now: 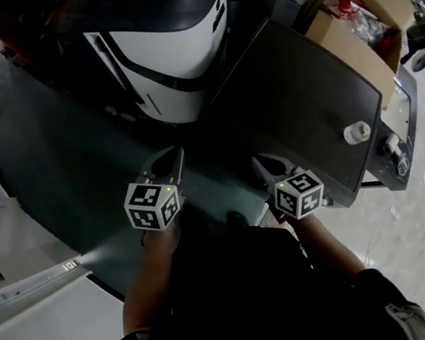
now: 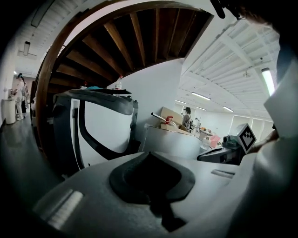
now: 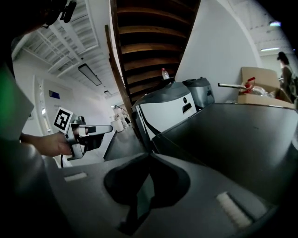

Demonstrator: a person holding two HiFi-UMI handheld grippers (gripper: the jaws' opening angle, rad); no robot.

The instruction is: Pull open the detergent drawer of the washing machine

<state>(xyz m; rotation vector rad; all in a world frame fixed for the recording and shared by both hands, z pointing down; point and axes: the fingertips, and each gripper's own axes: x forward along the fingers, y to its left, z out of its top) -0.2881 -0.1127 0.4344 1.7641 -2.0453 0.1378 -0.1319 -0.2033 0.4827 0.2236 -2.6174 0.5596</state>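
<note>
The washing machine (image 1: pixel 297 96) shows as a dark grey flat-topped box right of centre in the head view. Its front panel (image 1: pixel 400 131) with a knob faces right, and I cannot pick out the detergent drawer. My left gripper (image 1: pixel 177 154) hangs shut and empty left of the machine's near corner. My right gripper (image 1: pixel 258 163) is shut and empty over that near corner. In the right gripper view the closed jaws (image 3: pixel 149 154) point along the dark top (image 3: pixel 242 135), and the left gripper (image 3: pixel 91 130) shows at left. The left gripper view has its jaws (image 2: pixel 149 154) shut.
A white and dark grey appliance (image 1: pixel 171 60) stands just beyond the grippers, left of the washing machine. A small white round object (image 1: pixel 357 133) sits on the machine's top. An open cardboard box (image 1: pixel 358 6) stands at the back right. Wooden stairs (image 3: pixel 149 42) rise overhead.
</note>
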